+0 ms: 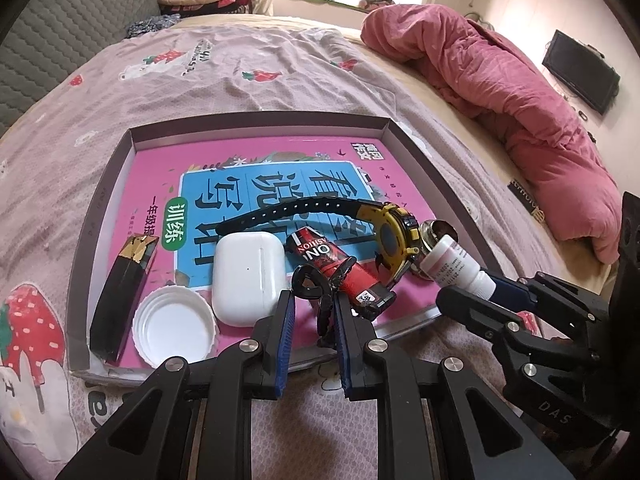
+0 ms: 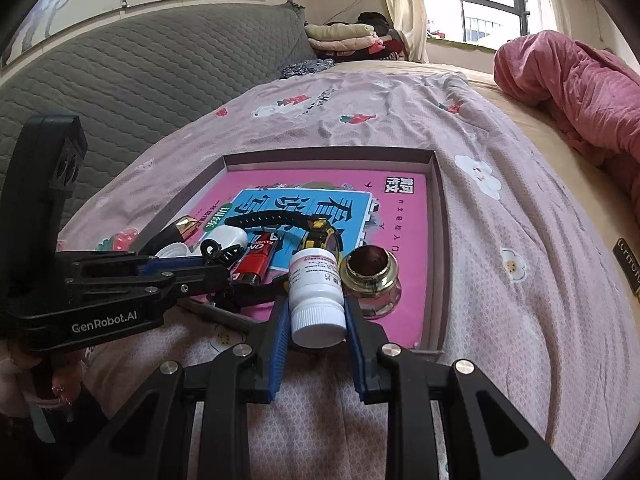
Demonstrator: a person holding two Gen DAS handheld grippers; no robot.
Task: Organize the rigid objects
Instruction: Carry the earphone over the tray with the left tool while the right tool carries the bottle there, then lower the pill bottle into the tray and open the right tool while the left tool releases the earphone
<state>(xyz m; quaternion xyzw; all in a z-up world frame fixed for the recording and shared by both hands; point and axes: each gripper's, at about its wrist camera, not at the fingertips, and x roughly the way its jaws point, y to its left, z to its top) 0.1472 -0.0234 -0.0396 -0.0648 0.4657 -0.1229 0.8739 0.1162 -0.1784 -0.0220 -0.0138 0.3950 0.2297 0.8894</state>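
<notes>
Now, jaws outward:
Left gripper (image 1: 314, 312): closed as far as it goes on a thin black clip (image 1: 320, 300); the clip's loop pokes out past the tips, over the near edge of the tray (image 1: 256, 124).
Right gripper (image 2: 316, 312): narrowly parted, pads pressed on a white bottle (image 2: 318, 292); the cap faces the camera, the labelled body points into the tray.
Bottle's place: held over the tray's near right part, just beside the brass fitting (image 2: 374, 280) and close to the watch (image 1: 394, 236).
Clip's place: hanging above the lighter (image 1: 340, 270), just right of the earbud case (image 1: 248, 276).
Other tray contents: white lid (image 1: 174, 326) and dark box (image 1: 120, 292) at the near left, all resting on a pink book (image 1: 320, 160) that lines the tray.
Setting: tray on a pink bedsheet (image 1: 200, 72), soft and wrinkled.
Step, as I judge it: both items are about to be set down in the tray.
Risk, bottle: round and gripped near its cap, so it could pivot or roll on release; dropped where it hangs, it would knock the brass fitting or the watch.
Risk, clip: thin grip, so it may twist out or snag on the lighter.
Risk, crowding: the near side is packed; the far side is free.
Risk, base: pressing down could tilt the tray on the bedding and slide things.
</notes>
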